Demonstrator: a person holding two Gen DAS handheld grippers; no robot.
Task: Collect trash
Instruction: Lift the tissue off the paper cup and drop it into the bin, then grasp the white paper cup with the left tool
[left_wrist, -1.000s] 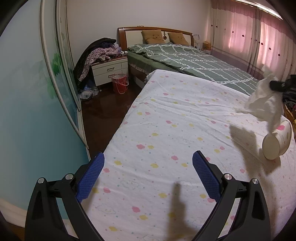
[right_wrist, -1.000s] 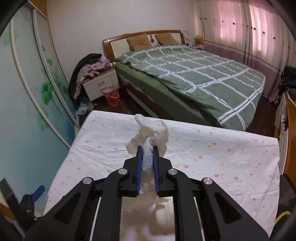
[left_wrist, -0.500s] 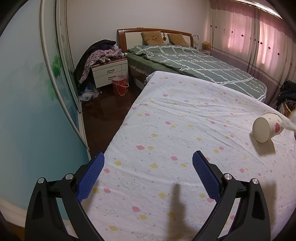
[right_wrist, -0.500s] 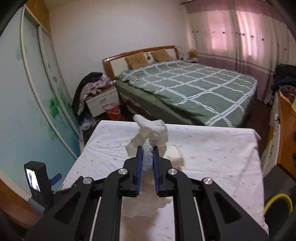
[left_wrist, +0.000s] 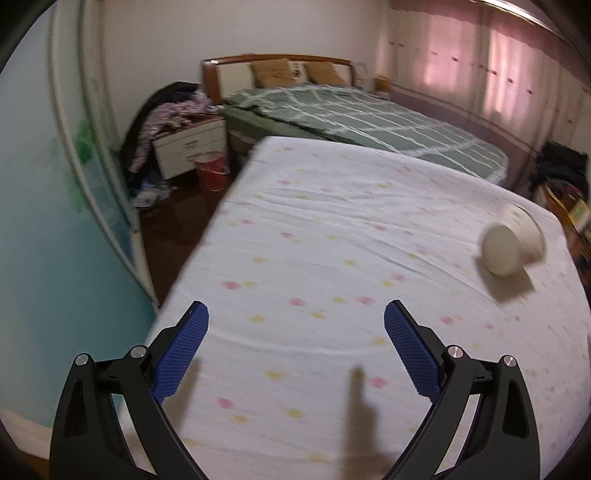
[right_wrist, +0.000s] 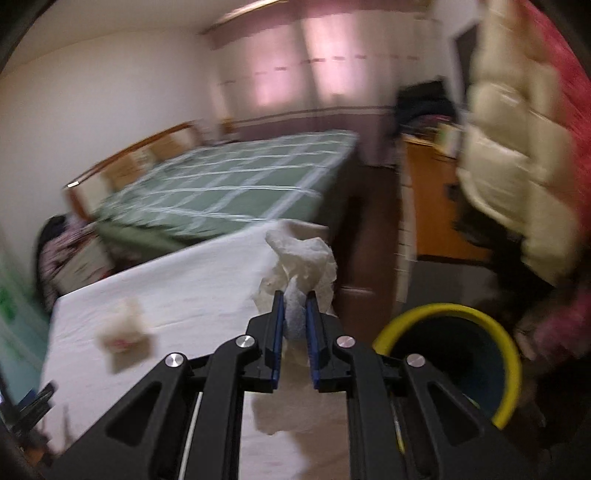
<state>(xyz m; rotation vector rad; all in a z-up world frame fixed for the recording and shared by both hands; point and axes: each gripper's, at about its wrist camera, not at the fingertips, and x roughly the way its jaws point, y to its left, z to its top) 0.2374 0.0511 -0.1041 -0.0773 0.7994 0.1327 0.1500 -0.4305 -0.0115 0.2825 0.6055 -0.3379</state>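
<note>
While the right gripper jaws pinch crumpled white tissue, left gripper jaws wide apart, round paper cup toppled.

- Right gripper clamped on crumpled white tissue, wad bulging above the blue pads, more hanging below.
- Yellow-rimmed bin low right, just beside the gripper, dark inside.
- White-sheeted surface left and behind; blurred pale cup lying on it.
- Green checked bed beyond, pink curtains at back.
- Cream puffer jacket hanging top right, orange cabinet beneath it.
- Whole frame motion-blurred.
</note>
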